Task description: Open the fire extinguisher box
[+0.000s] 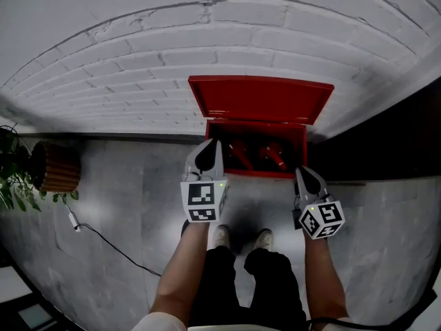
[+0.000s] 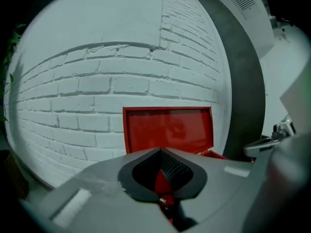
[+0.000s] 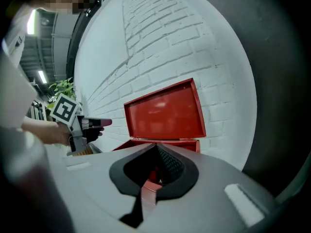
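The red fire extinguisher box (image 1: 303, 150) stands on the floor against the white brick wall. Its lid (image 1: 260, 98) is swung up and leans back on the bricks. Two red extinguishers (image 1: 241, 154) lie inside. My left gripper (image 1: 209, 145) is shut and empty, its tips over the box's front left corner. My right gripper (image 1: 304, 173) is also shut and empty, just off the front right corner. The raised lid (image 2: 168, 129) rises beyond the closed left gripper (image 2: 160, 150). The lid (image 3: 164, 113) also fills the middle of the right gripper view, beyond the closed right gripper (image 3: 155, 145).
A brown ribbed pot (image 1: 58, 167) and a green plant (image 1: 10, 178) stand at the left by the wall. A white cable (image 1: 96, 234) trails over the grey floor. A dark panel (image 1: 396, 133) runs along the right. My shoes (image 1: 241, 238) are close to the box.
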`<state>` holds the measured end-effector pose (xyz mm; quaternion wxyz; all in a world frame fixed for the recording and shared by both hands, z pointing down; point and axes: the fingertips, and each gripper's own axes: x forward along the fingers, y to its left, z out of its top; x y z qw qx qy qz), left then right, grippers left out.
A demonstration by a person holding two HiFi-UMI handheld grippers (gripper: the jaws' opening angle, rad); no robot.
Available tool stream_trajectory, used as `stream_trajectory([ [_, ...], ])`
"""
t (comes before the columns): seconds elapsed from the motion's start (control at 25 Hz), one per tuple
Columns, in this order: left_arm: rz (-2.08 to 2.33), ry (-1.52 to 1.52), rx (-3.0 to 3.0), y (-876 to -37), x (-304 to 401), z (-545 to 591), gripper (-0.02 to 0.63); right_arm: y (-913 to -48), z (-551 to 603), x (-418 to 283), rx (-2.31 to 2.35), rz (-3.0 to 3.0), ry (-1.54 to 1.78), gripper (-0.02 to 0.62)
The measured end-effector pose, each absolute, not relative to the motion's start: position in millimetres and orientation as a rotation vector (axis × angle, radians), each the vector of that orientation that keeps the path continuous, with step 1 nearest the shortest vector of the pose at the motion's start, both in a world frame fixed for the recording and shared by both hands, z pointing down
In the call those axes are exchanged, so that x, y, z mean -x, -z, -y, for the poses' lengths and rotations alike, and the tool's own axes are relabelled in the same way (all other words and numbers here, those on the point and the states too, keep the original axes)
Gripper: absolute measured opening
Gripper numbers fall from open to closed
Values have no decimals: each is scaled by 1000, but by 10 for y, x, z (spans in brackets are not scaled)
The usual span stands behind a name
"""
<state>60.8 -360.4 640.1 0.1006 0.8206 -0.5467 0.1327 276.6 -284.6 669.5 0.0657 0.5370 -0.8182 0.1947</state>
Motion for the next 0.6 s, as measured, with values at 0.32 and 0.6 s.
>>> stream_trajectory([
  [0.32, 1590, -425, -2400, -6436, -443, 3125, 5, -6494, 2731, -2757, -1623, 2471, -562, 3],
  [0.6, 1558, -435, -2423, -5977, -494, 2887, 5, -6029, 2528, -2800, -1615, 2461, -533, 3],
])
